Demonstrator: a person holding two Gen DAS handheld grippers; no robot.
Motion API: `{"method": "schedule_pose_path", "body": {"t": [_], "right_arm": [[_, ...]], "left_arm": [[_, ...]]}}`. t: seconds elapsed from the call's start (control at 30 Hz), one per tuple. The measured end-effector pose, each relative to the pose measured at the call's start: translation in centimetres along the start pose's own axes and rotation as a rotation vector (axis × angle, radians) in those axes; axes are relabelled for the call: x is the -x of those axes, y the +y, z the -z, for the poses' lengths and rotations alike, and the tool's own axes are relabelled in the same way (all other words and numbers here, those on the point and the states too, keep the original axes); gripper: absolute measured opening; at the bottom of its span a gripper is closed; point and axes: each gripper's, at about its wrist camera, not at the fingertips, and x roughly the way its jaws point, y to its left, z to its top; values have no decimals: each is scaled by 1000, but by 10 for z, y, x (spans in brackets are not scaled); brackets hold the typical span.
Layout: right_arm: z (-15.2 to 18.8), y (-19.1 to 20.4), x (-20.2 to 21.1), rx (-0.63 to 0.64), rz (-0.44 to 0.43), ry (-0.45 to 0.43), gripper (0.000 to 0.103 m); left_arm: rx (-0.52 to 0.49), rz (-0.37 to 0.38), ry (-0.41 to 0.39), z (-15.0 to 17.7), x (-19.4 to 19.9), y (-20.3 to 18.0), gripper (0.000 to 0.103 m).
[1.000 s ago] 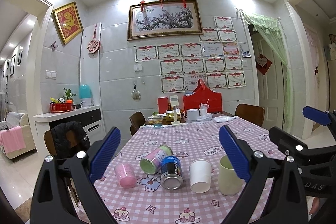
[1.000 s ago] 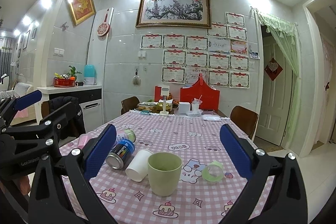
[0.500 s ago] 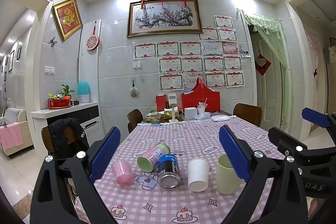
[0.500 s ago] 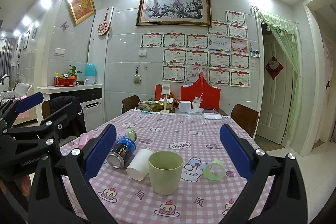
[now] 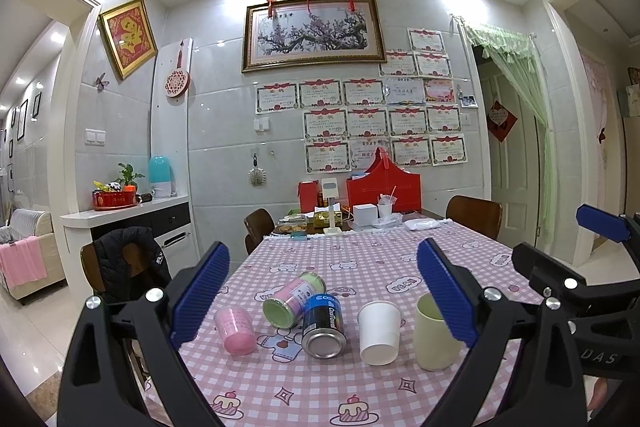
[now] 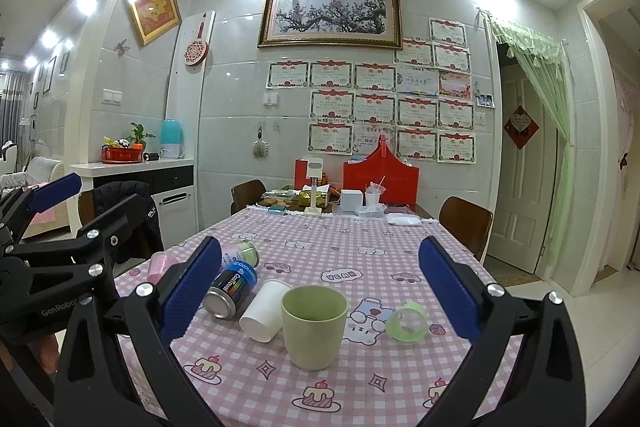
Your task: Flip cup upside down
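Observation:
A pale green cup [image 6: 313,327] stands upright, mouth up, near the front of the pink checked table [image 6: 360,259]; it also shows in the left wrist view [image 5: 434,337], partly behind a blue pad. A white paper cup [image 6: 264,309] stands upright just left of it, also in the left wrist view [image 5: 378,331]. My right gripper [image 6: 316,303] is open and empty, held short of the green cup. My left gripper [image 5: 322,301] is open and empty, held before the cans.
A blue can [image 5: 322,323], a pink-and-green can [image 5: 292,301] and a pink cup [image 5: 236,329] lie on their sides at the left. A green tape roll [image 6: 406,321] lies right of the green cup. Boxes and chairs stand at the table's far end.
Both views have shifted slightly, with the cups sitting a little lower in frame. Nothing on the table has moved and both grippers stay open.

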Motion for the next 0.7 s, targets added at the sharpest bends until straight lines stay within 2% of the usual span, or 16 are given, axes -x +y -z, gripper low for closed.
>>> {"method": "schedule_pose_path", "body": {"t": [0.7], "right_arm": [[5, 0, -1, -6, 5, 14, 95]], "left_arm": [[-1, -3, 7, 7, -4, 1, 93]]}}
